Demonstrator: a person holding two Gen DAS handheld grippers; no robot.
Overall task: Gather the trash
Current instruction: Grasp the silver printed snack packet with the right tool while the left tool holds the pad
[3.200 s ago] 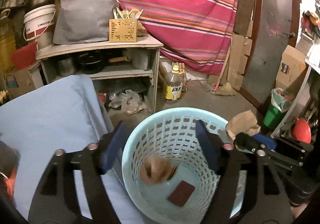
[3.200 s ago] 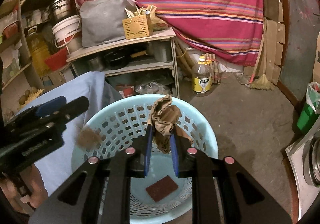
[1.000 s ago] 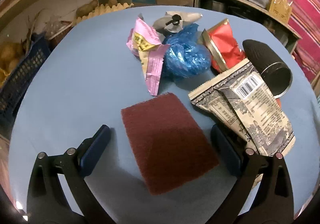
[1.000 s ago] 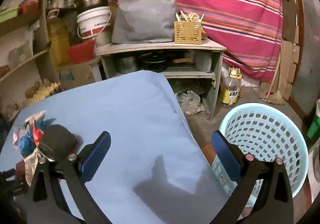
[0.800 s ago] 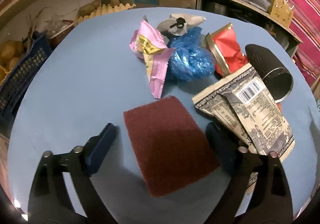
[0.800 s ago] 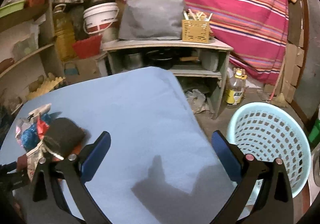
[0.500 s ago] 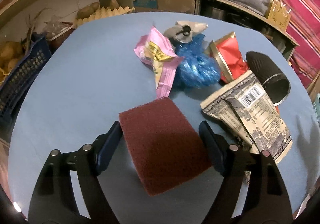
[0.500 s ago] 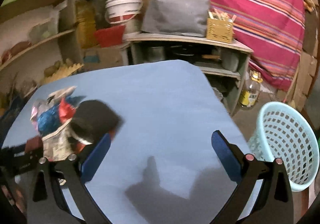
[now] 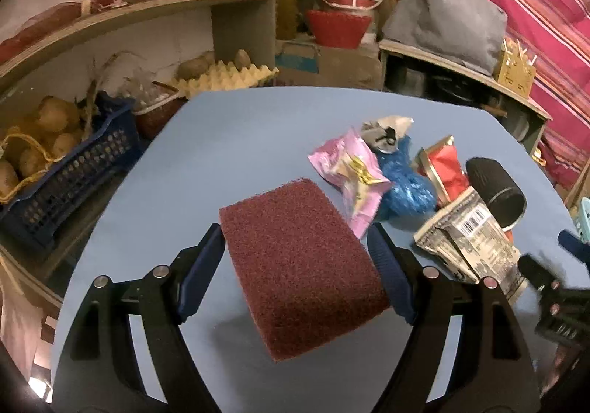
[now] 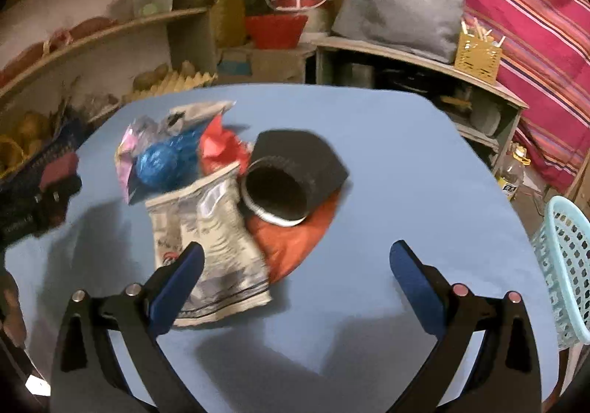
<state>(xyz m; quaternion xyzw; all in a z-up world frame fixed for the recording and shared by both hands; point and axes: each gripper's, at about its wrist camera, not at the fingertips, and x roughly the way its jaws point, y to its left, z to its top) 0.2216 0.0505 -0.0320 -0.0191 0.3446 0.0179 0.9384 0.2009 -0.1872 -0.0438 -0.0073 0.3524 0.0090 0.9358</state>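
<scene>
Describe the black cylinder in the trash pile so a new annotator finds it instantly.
Start at the blue table and find the trash pile at its middle. The black cylinder lies on its side at the pile's right edge, on an orange wrapper, beside the grey printed bag. It is the only rigid, round, open-mouthed item there.

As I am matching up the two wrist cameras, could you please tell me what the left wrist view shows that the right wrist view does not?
Only the left wrist view shows the left tool closed on the maroon pad, lifted clear of the blue table, and the barcode on the grey packet.

Only the right wrist view shows the right tool open with nothing in it, the orange bag under the black can, and the basket.

Both show the pile: pink wrapper, blue bag, red wrapper, can and packet.
</scene>
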